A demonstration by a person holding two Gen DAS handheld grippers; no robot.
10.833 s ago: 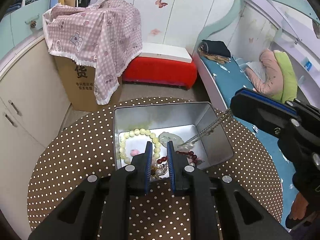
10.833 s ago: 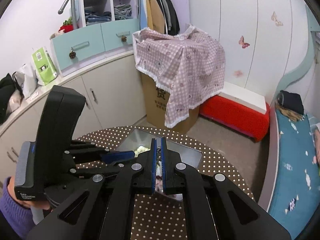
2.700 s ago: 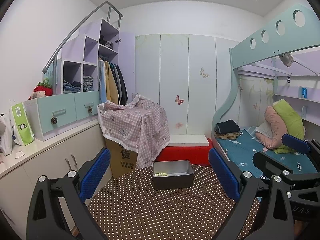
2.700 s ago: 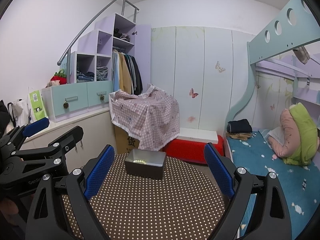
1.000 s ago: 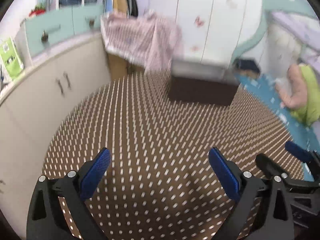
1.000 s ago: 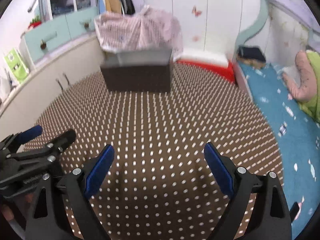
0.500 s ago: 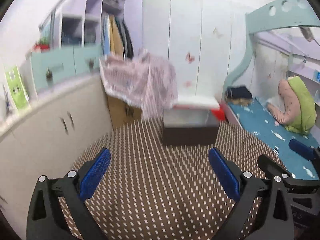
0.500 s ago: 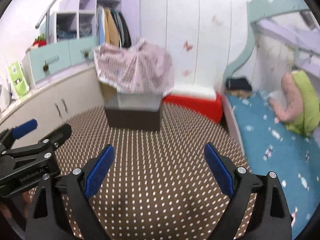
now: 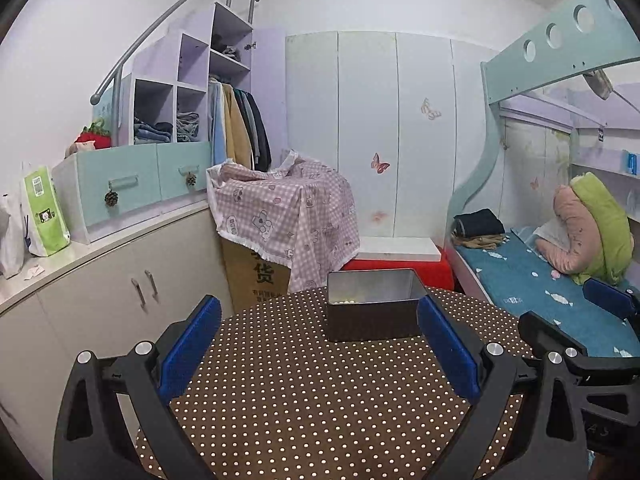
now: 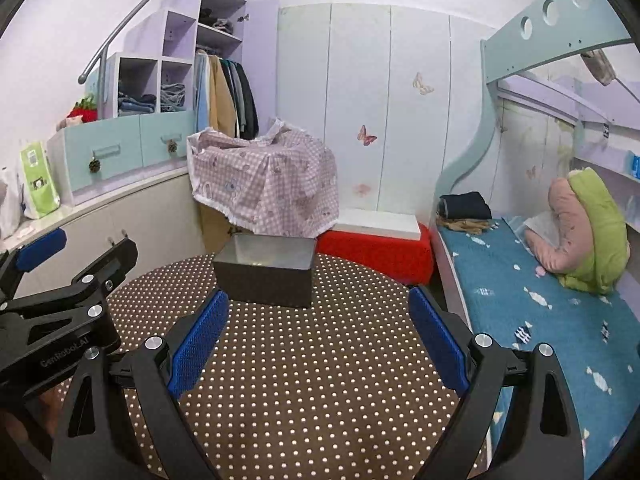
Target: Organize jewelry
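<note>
2 grippers hover low over a round table (image 9: 304, 412) covered in brown polka-dot cloth, which fills the foreground of both wrist views. Left gripper (image 9: 318, 350): jaws wide apart, nothing between them. Right gripper (image 10: 318, 338): jaws likewise wide apart and empty. At the table's far edge stands 1 grey metal tin (image 9: 372, 308), well apart from both grippers. Inside it, only a short run of pale beads (image 9: 347, 301) shows above the near wall; the rest of its contents is hidden. No jewelry lies on the visible cloth. Judged from this, the sorting appears complete or nearly so; any remaining step cannot be told.
</note>
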